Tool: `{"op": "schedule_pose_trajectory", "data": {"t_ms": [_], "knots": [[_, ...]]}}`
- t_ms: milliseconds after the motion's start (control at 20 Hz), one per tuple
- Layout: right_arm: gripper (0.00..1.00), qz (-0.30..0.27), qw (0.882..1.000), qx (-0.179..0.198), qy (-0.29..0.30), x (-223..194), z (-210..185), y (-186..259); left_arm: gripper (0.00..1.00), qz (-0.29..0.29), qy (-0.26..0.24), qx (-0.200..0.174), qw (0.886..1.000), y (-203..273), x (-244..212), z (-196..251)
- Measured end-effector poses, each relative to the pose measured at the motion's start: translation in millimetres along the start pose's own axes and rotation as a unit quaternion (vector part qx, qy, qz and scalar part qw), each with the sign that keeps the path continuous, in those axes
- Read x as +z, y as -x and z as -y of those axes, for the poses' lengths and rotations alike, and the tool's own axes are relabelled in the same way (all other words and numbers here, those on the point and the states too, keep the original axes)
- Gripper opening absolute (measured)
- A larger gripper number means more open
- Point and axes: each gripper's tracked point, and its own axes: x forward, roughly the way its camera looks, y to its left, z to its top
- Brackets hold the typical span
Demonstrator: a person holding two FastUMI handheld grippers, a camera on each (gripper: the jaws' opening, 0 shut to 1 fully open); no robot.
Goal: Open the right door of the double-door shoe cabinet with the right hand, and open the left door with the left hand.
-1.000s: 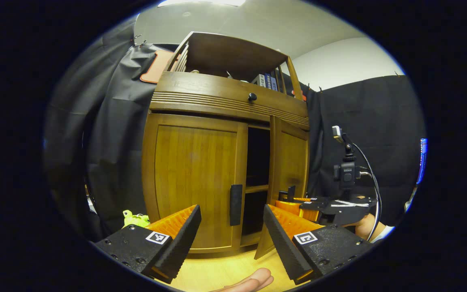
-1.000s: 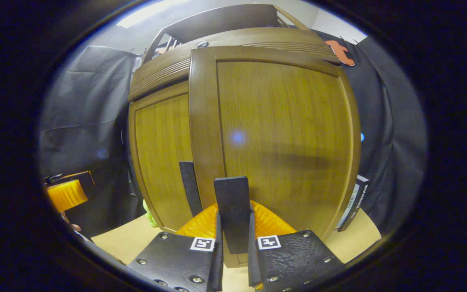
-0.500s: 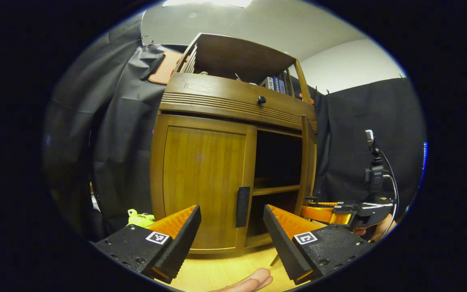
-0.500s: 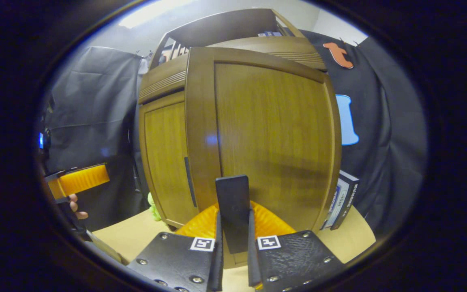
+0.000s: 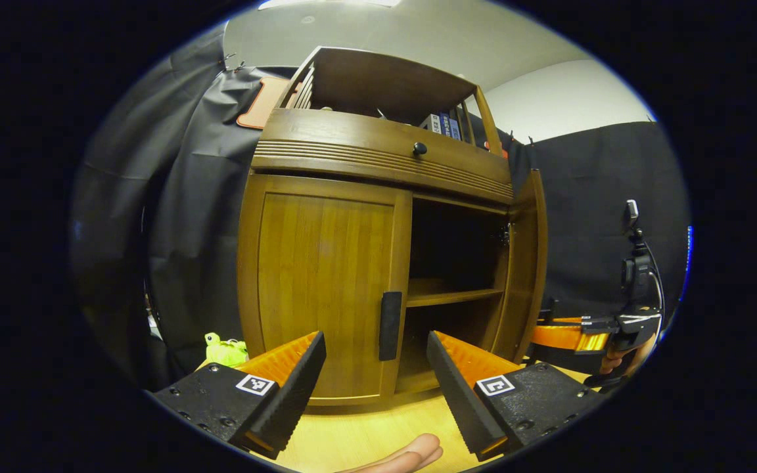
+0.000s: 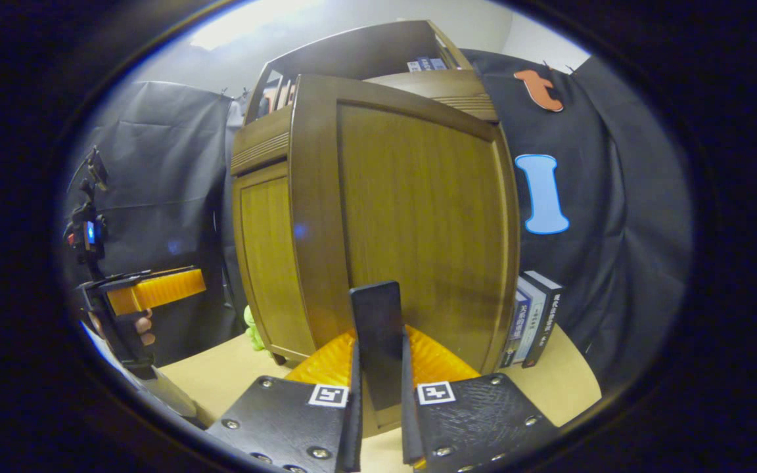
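The wooden shoe cabinet (image 5: 326, 151) stands ahead in the left gripper view. Its left door (image 5: 322, 276) is closed, with a black handle (image 5: 389, 326) on its inner edge. My left gripper (image 5: 375, 340) hovers open a short way in front of that handle, touching nothing. The right door (image 5: 524, 256) stands swung wide open, showing a shelf (image 5: 444, 294) inside. In the right gripper view, my right gripper (image 6: 378, 351) is shut on the right door's black handle (image 6: 376, 312), with the door's panel (image 6: 418, 210) close ahead. The left gripper (image 6: 152, 290) appears at far left there.
A green toy (image 5: 224, 350) lies on the floor by the cabinet's left corner. Books (image 6: 533, 322) lean behind the open door. More books (image 5: 444, 123) sit on the top shelf, above a drawer knob (image 5: 420, 149). A finger (image 5: 405, 453) shows over the light wooden floor (image 5: 352, 427).
The right door has swung from slightly ajar to wide open, drawn by my right gripper on its handle. My left gripper has stayed open before the closed left door.
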Motion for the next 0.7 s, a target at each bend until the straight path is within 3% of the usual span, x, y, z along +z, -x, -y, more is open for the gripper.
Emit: {"op": "schedule_pose_trajectory", "data": {"t_ms": [50,100,300,350,450,600,650,700], "knots": [[0.19,0.002,1.000,-0.002,-0.001,-1,5,7,0.92,0.000,-0.001,-0.001,1.000,1,0,1],[0.24,0.006,1.000,-0.004,-0.002,1,11,13,0.92,-0.001,-0.002,-0.003,1.000,0,0,1],[0.24,0.013,1.000,-0.021,-0.008,3,34,33,0.96,-0.002,-0.008,-0.005,1.000,1,-2,5],[0.23,0.017,0.999,-0.033,-0.003,4,42,38,0.92,-0.002,-0.008,-0.005,1.000,1,-2,5],[0.23,0.026,0.997,-0.072,0.005,6,63,48,0.92,-0.002,-0.009,-0.005,1.000,0,-3,6],[0.17,0.043,0.983,-0.176,0.011,12,122,59,0.96,-0.006,-0.010,-0.004,1.000,0,-5,6],[0.19,0.044,0.982,-0.183,0.010,14,129,65,0.96,-0.006,-0.010,-0.004,1.000,0,-5,6],[0.06,0.041,0.984,-0.174,0.010,15,130,70,0.92,-0.003,-0.010,-0.004,1.000,1,-4,5]]}}
